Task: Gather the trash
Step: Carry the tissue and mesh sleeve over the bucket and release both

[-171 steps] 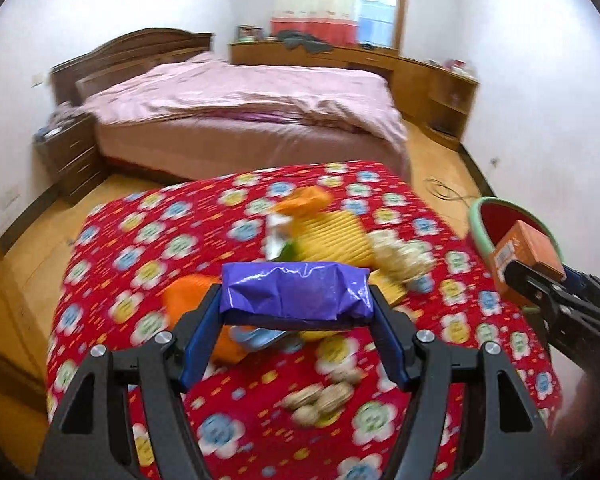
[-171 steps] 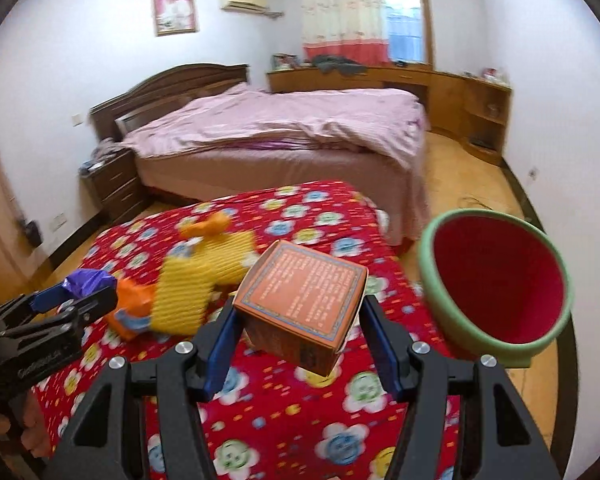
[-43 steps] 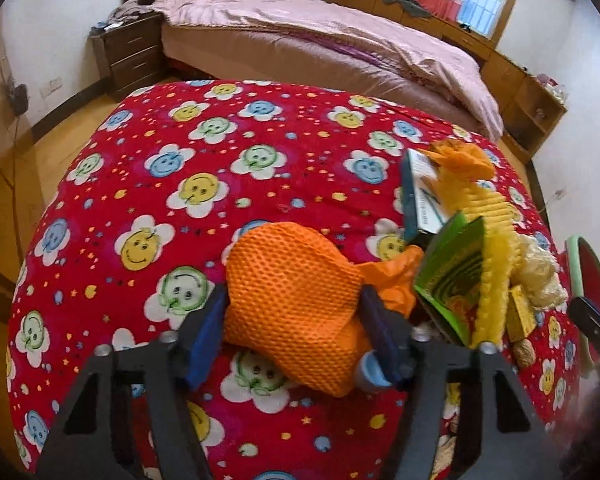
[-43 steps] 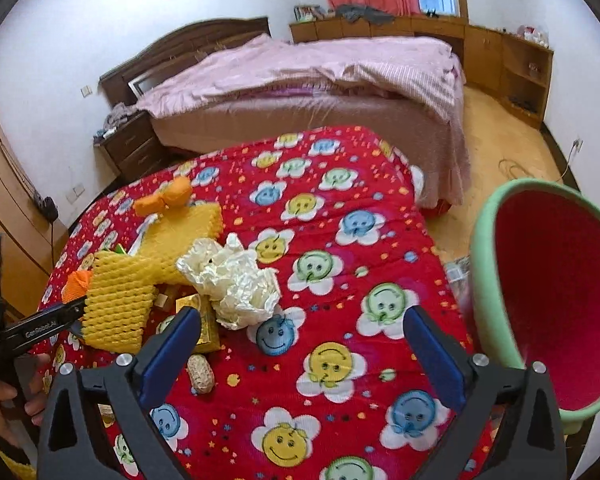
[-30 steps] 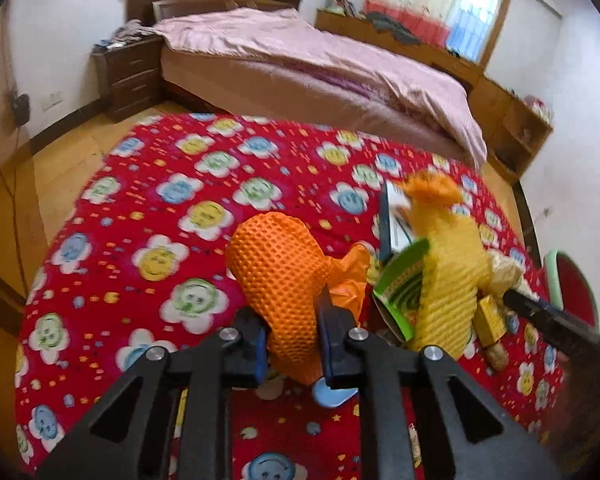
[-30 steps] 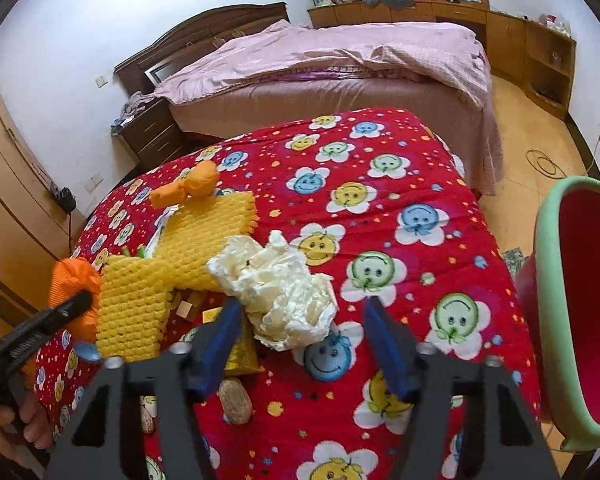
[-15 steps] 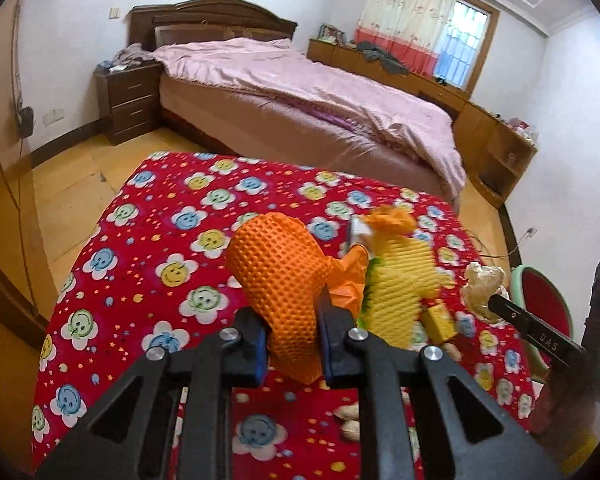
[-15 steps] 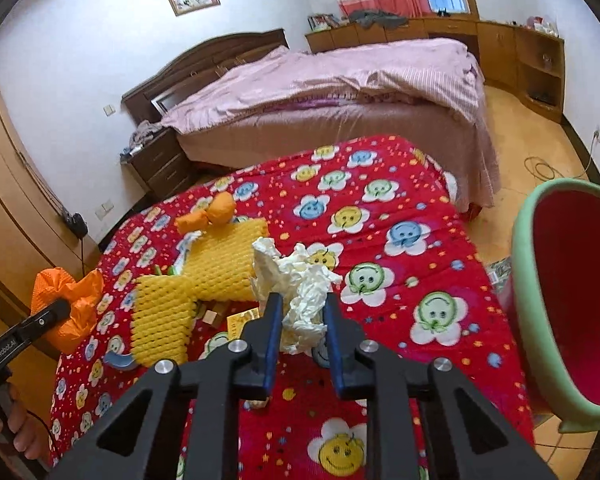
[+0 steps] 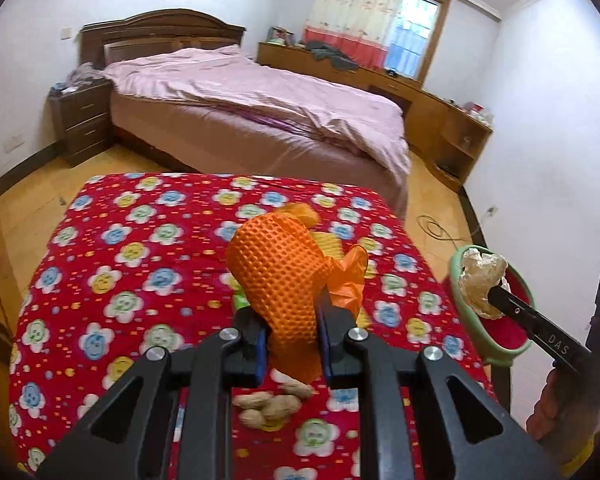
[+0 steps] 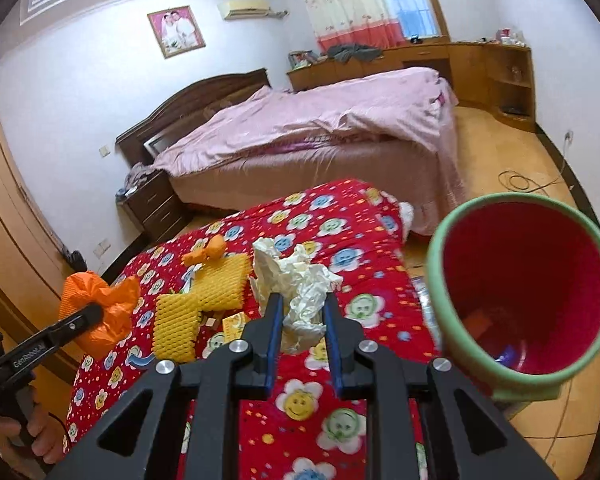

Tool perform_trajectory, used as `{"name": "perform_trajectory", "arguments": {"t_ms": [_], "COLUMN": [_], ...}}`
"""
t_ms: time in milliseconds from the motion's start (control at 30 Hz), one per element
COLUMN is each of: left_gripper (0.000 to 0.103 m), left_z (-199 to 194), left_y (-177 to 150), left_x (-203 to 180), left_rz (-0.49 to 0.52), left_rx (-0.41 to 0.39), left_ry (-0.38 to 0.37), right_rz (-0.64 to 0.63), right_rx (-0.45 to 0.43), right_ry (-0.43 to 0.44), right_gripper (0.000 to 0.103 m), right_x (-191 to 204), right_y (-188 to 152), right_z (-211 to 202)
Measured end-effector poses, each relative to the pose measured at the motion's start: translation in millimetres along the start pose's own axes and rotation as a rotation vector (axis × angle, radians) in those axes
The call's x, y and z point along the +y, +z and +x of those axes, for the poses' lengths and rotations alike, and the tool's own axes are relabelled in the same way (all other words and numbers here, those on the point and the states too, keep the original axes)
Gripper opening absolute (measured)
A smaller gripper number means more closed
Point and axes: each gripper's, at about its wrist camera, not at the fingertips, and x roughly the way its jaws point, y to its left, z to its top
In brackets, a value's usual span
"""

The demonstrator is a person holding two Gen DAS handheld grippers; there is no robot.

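My left gripper is shut on an orange foam fruit net with orange plastic bunched behind it, held above the red flowered table cover. My right gripper is shut on a crumpled white tissue, also lifted off the table. In the left wrist view that tissue hangs in front of the green bin with a red inside. The bin stands right of the table, with a few pieces of trash at its bottom. The orange net shows at the left of the right wrist view.
On the cover lie yellow foam nets, a small yellow box, an orange peel and peanuts. A pink-covered bed and a nightstand stand beyond the table. A cable lies on the wood floor.
The right gripper closed on the tissue and lifted it off the table. Both grippers rose and pulled back, so the table looks smaller; the left still holds the orange net.
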Motion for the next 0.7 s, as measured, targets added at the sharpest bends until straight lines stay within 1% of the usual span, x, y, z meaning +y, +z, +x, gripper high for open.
{"name": "perform_trajectory", "arguments": {"t_ms": [133, 400, 700], "left_gripper": [0.019, 0.019, 0.019], "left_z": [5.3, 16.4, 36.1], "left_y": [0.9, 3.7, 1.5], "left_x": [-23.7, -74.4, -140.6], "left_rz": [0.028, 0.101, 0.197], "left_rx": [0.017, 0.032, 0.061], "left_ry": [-0.048, -0.12, -0.199], "right_rz": [0.017, 0.08, 0.157], "right_rx": [-0.029, -0.084, -0.118], "right_ry": [-0.03, -0.102, -0.155], "right_gripper": [0.022, 0.022, 0.022], "right_x": [-15.2, -56.4, -102.4], "right_y": [0.5, -1.4, -8.7], "right_z": [-18.4, -51.7, -75.1]}}
